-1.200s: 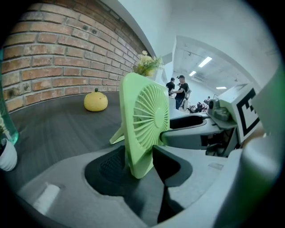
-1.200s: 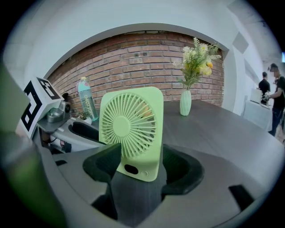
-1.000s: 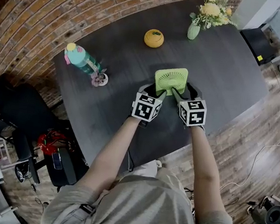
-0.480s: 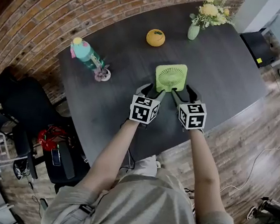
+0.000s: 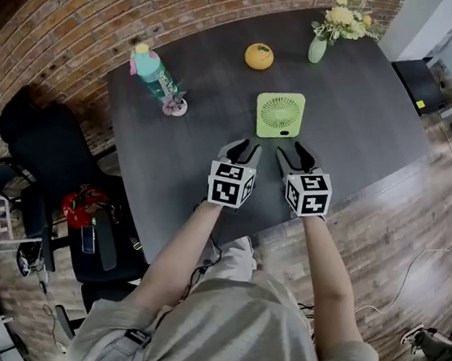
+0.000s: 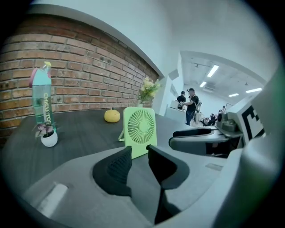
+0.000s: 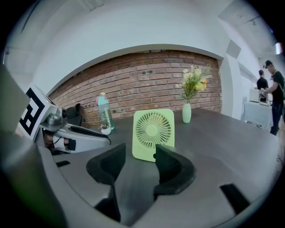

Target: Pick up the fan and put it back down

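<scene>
The fan (image 5: 280, 114) stands upright mid-surface (image 5: 366, 103), apart from both grippers. The left gripper (image 5: 242, 147) and right gripper (image 5: 293, 151) have just been closing and are now partly open, with nothing between their jaws. The fan is probably light, stiff plastic, so take it by the frame's side edges, not the grille.

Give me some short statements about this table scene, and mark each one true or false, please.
1. The fan stands upright on the table. True.
2. The left gripper holds the fan. False: its jaws, which have just been closing, have nothing between them; the fan stands apart, further ahead.
3. The vase holds yellow flowers. True.
4. The teal bottle lies flat beside the fan. False: it stands upright, well left of the fan, next to a small potted plant.
</scene>
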`<state>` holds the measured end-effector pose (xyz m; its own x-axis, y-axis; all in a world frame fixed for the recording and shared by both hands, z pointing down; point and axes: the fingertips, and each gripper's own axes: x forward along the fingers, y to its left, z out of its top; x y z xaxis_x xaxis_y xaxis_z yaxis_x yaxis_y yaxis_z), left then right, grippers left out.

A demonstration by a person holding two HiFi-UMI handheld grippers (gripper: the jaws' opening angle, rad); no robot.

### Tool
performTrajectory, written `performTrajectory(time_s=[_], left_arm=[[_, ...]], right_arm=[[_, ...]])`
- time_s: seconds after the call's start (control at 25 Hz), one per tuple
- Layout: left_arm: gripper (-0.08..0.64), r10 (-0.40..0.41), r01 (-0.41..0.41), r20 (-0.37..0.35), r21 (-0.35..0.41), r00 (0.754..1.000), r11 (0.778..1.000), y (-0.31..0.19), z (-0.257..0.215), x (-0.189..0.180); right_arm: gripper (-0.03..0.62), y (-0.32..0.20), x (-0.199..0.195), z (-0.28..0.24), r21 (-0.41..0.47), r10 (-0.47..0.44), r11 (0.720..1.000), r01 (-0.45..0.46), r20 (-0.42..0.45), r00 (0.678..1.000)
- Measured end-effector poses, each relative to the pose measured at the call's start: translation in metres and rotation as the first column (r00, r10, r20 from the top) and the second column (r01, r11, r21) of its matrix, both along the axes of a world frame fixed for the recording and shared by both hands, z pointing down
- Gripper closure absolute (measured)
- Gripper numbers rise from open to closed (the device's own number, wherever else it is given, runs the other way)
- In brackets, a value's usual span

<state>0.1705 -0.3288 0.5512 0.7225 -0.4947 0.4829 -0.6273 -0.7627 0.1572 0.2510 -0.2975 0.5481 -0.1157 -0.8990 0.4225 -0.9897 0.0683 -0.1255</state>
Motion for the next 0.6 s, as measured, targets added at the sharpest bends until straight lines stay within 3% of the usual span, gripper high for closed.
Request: performTrajectory(time_s=[0.6], left_arm=[[0.499,-0.057,0.06,-0.055,0.068,0.997,0.996,0.101,-0.025,-0.05]], right_arm=[[0.548,0.091,-0.052,-0.032,0.094,-0.025,0.995,0.025,0.007,1.0]])
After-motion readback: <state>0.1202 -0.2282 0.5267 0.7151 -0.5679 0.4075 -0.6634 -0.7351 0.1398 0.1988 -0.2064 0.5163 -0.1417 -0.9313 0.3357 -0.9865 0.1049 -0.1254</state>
